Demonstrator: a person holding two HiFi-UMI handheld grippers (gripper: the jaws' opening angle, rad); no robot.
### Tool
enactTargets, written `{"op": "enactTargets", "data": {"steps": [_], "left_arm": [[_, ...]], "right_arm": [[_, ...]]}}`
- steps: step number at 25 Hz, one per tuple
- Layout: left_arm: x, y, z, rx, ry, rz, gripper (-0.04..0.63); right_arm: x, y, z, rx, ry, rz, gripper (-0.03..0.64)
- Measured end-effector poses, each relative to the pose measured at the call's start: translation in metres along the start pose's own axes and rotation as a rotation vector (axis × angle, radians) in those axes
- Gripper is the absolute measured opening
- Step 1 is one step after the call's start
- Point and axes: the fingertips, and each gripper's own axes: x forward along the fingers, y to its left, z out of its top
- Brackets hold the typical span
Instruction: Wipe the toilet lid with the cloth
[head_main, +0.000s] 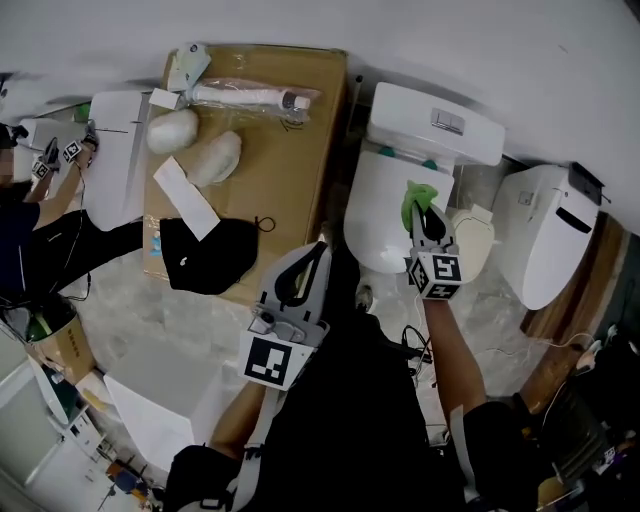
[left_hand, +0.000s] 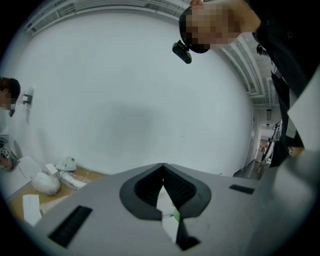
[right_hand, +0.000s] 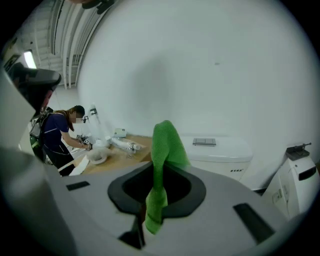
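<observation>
Clamped on green cloth (head_main: 418, 193): right tongs (head_main: 422, 212), directly above closed white toilet lid (head_main: 383, 215). Pressed together at the tips, holding nothing: left tongs (head_main: 318, 252), left of right tongs. Beyond left tongs: cardboard carton (head_main: 290, 150) carrying white bundles (head_main: 215, 157) and black pouch (head_main: 205, 255).

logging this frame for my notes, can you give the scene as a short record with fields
toilet lid: white, closed
right gripper: shut on green cloth, above the toilet lid
left gripper: shut, empty, held away from the toilet lid
cloth touching lid: cannot tell
beside it: cardboard box with odds and ends on top
</observation>
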Motion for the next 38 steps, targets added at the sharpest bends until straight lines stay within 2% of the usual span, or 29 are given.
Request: {"op": "enactTargets", "data": {"steps": [4,11,18,22,30,38], "left_arm": [[0.025,0.025,-0.023,0.001,0.014,0.001,-0.002],[0.061,0.063,-0.077,-0.046,0.042,0.024,-0.002],[0.077,0.099,-0.124,-0.09,0.067,0.069,-0.002],[0.08,0.106,-0.144,-0.106,0.063,0.041,-0.002],[0.088,0.12,-0.17,-0.128,0.048,0.04,-0.002],[0.067,0.112,-0.193,-0.136,0.039,0.069,-0.002]], "right_arm": [[0.059,-0.018,-0.039,-0.019,0.061,-0.013,0.052],[0.15,-0.049,-0.119,-0.055,0.193,-0.048,0.052],[0.219,-0.082,-0.208,-0.02,0.345,-0.103,0.052],[0.246,-0.084,-0.248,-0.001,0.417,-0.096,0.052],[0.27,-0.075,-0.264,-0.014,0.38,-0.076,0.052],[0.286,-0.056,-0.261,-0.125,0.383,0.075,0.052]]}}
